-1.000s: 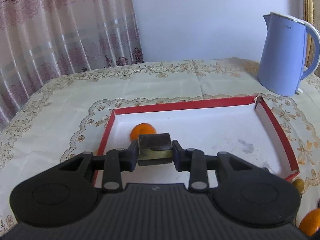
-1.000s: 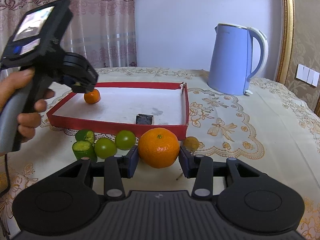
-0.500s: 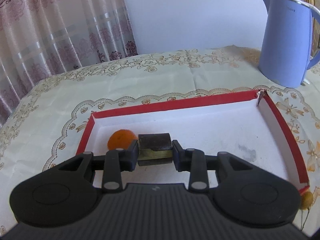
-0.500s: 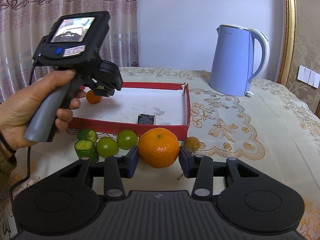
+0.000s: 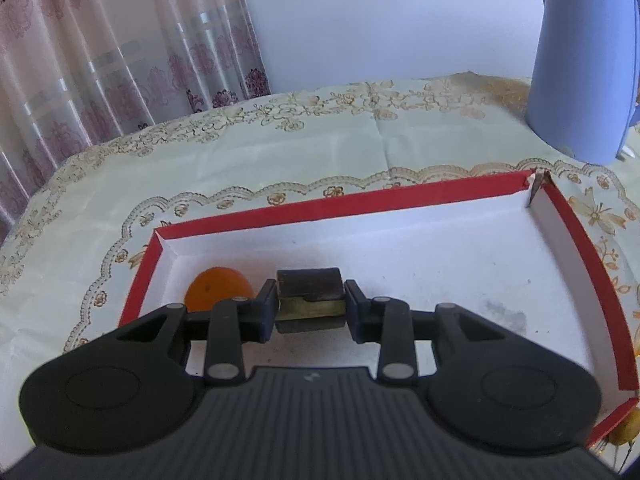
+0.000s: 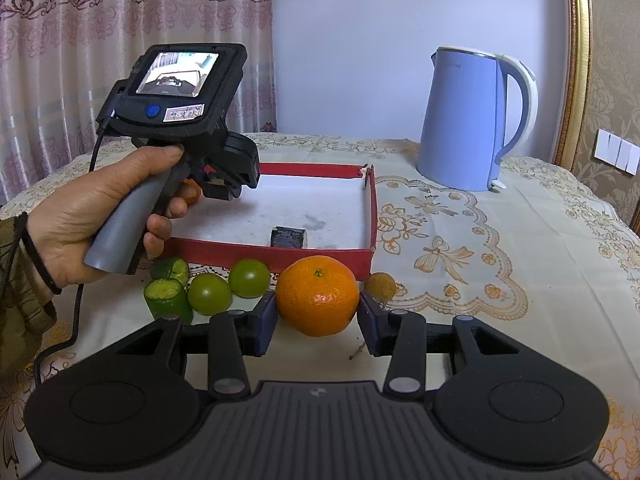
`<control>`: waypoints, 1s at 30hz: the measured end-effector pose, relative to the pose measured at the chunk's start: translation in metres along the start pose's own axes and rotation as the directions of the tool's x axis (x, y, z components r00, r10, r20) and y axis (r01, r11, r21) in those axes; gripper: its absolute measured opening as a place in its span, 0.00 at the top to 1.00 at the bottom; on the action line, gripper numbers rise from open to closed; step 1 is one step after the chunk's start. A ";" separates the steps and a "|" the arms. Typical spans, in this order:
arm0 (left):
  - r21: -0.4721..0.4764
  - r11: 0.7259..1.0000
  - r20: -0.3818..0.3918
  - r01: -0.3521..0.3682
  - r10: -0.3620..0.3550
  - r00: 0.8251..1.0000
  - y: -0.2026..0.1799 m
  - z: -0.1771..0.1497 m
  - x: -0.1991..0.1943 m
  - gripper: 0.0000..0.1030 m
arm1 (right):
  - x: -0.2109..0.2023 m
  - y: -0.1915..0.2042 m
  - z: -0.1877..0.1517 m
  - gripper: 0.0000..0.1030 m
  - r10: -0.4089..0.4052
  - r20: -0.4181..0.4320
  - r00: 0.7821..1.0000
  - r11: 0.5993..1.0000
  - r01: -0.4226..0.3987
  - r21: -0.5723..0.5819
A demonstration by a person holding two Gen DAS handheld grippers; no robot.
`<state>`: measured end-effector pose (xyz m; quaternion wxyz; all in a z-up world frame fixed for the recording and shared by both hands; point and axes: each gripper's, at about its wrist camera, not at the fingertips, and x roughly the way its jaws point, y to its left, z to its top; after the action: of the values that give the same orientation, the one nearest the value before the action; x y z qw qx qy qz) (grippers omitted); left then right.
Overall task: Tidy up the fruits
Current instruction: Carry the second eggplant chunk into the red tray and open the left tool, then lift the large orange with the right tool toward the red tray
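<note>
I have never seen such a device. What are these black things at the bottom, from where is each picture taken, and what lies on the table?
A person holds one pistol-grip tool in each hand, each with tongs and a camera looking along them. The black shape at the bottom of each picture is that tool's front. One picture comes from the left tool, the other from the right; the right view also shows the left hand holding its tool. The left tongs are shut on a dark block over a red tray holding a small orange. The right tongs flank a large orange; whether they squeeze it, I cannot tell. Beside it lie green fruits; a blue kettle stands behind.
</note>
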<state>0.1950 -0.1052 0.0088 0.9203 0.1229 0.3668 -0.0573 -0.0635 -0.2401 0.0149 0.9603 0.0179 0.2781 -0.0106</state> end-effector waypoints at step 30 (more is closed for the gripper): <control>-0.044 0.998 0.135 -0.053 0.058 0.989 0.036 -0.034 -0.082 0.06 | 0.012 0.010 0.015 0.59 0.015 0.017 1.000 1.000 -0.014 -0.018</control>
<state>0.1202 -0.0596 0.0478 0.9467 0.1104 0.3008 -0.0325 -0.0453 -0.2309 0.0219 0.9628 0.0112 0.2700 -0.0013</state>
